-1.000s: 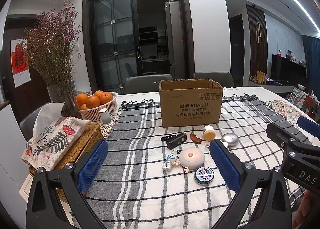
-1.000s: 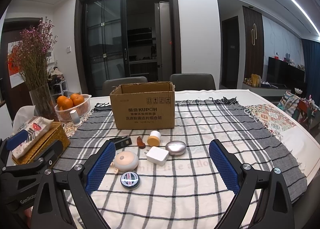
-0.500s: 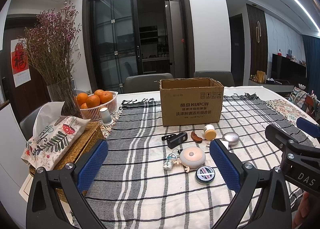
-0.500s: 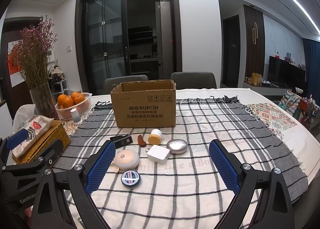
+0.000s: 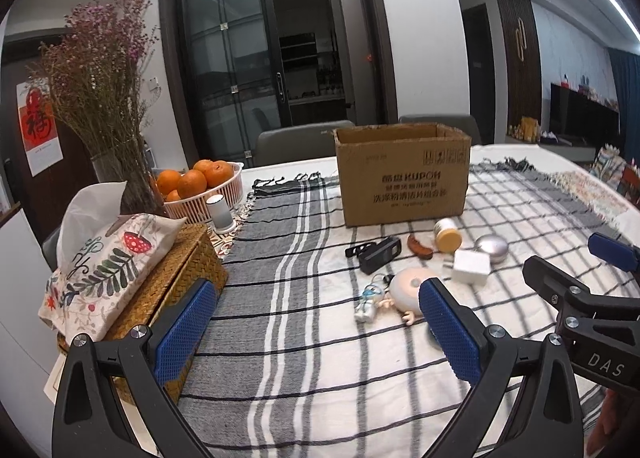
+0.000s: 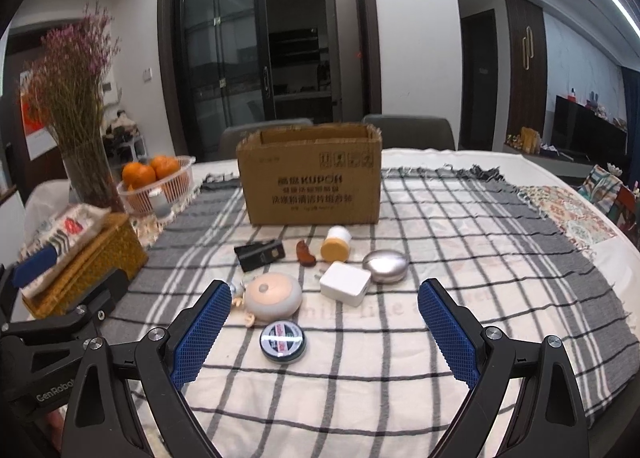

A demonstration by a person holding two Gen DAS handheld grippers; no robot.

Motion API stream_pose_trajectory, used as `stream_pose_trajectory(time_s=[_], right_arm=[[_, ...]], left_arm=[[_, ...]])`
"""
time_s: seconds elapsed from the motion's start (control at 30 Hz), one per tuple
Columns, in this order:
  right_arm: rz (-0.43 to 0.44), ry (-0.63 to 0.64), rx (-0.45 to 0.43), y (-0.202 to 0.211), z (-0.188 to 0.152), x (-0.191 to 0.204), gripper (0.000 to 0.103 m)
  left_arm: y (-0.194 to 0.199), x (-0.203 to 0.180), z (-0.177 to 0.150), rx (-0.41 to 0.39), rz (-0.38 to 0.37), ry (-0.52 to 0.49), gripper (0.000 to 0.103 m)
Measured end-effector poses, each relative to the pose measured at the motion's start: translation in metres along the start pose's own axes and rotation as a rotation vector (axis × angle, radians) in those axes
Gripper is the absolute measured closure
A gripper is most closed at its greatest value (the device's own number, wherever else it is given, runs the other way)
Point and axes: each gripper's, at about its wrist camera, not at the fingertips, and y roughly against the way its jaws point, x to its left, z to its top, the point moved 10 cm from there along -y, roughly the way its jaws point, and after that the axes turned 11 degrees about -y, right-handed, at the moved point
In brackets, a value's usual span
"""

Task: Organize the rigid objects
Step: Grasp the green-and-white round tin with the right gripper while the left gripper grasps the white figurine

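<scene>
The cardboard box [image 6: 310, 182] stands open-topped at twelve o'clock on the worktop [image 6: 460, 298], on its checked cloth; judged light and stiff, it is the likely receptacle and needs no lifting.

The small things lie in a loose cluster just in front of it, largest first:

- The pale round dome light [image 6: 273, 295], at about ten o'clock from the right gripper [image 6: 323, 332], looks like smooth plastic. It could slip, so take it low across its widest part.
- The white charger block [image 6: 345, 283] has flat, parallel sides and would be the surest hold.
- The black adapter [image 6: 259, 253] is rigid and boxy; grip it across its short sides.
- The silver oval [image 6: 386, 266], at one o'clock from the charger and touching or nearly touching it, looks polished and probably heavy for its bulk. It is the likeliest to squirt out of the pads.
- The round tin [image 6: 283, 341], nearest the right gripper, is low and flat, so take it by the rim.
- The yellow-lidded jar [image 6: 336, 244] lies on its side and may roll.
- The brown curved piece [image 6: 305, 254] sits beside the jar.
- The little figure [image 5: 367, 302] at the dome's nine o'clock looks fragile.

Both the left gripper [image 5: 316, 328] and the right one are spread wide and empty, above the near edge.
</scene>
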Motion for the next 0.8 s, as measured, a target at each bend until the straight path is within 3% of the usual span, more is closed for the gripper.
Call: stream_pose_trajectory(time_s=[0.2,0.5,0.67,0.8], right_arm=[[-0.01,0.013,0.069,-0.027,-0.017,0.004,0.008],[-0.014,0.037,0.193,-0.068,-0.049,0.015,0.01],[-0.019,0.059,0.229,-0.084,-0.06,0.018,0.018],[-0.012,0.059,0.278,-0.098,-0.071,0.019,0.022]], left_arm=[[-0.021,0.003,-0.008,0.009,-0.001,-0.051,0.0],[-0.065,-0.006,-0.018,0.063,-0.078,-0.102,0.012],[-0.09,-0.018,-0.021,0.083,-0.145,-0.145,0.02],[-0.104,-0.029,-0.019,0.074,-0.189,-0.176,0.021]])
